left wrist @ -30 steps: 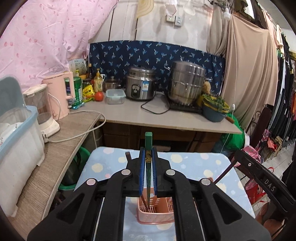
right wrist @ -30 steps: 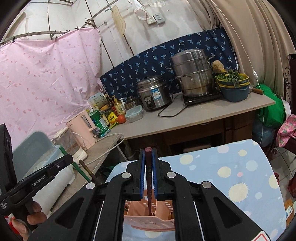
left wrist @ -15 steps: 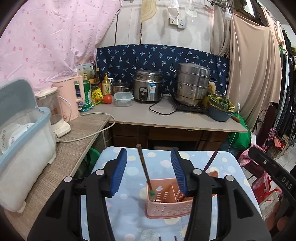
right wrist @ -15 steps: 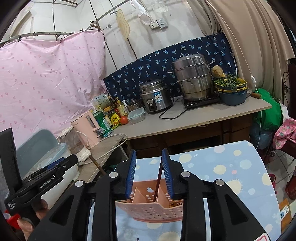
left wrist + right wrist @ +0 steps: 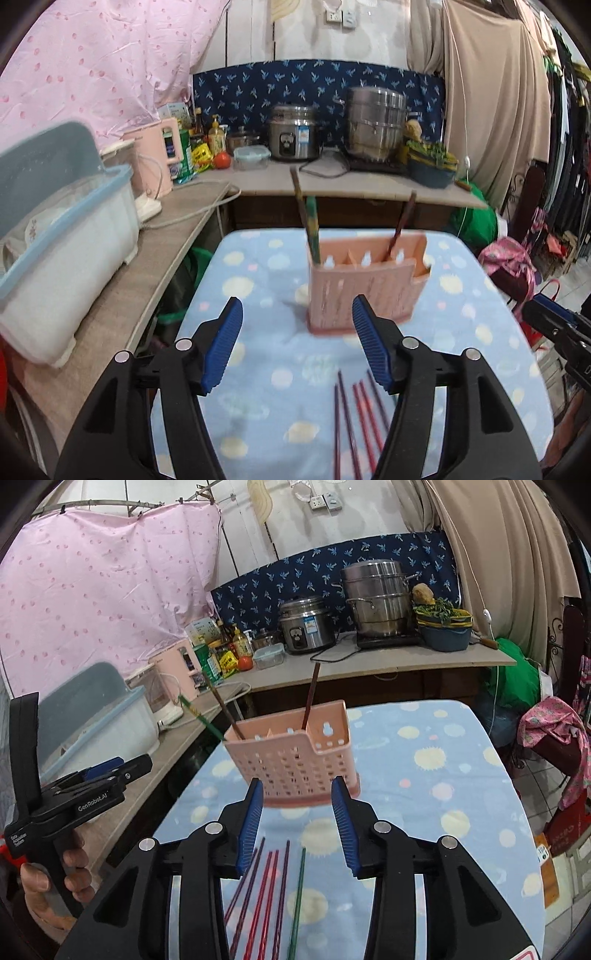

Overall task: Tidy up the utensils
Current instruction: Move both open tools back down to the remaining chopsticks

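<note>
Table (image 5: 258, 369) under a blue cloth with pale dots; nothing on it but the utensil gear. L-shaped counter (image 5: 369, 184) behind and to the left carries a steamer pot (image 5: 380, 598), a rice cooker (image 5: 304, 624) and a big lidded storage bin (image 5: 66, 251).

Pink slotted caddy (image 5: 295, 760) stands upright mid-table, divided into compartments. Left end compartment: one green chopstick (image 5: 312, 229) and one dark brown chopstick (image 5: 300, 199), both leaning. Another dark chopstick (image 5: 309, 698) leans in a compartment further right.

Loose chopsticks (image 5: 266, 893) lie flat on the cloth on the near side of the caddy, mostly red and dark purple, roughly parallel. A single green one (image 5: 297, 901) lies just beside them on their right in the right wrist view.

Left gripper (image 5: 297, 343): fingers apart and opening, nothing between the pads, caddy ahead of them, not touching.

Right gripper (image 5: 297, 819): fingers apart and opening, narrower gap than the left, empty. Caddy base sits in line with the gap but beyond the tips.

Person's hand (image 5: 48, 878) is on the left gripper's handle.
</note>
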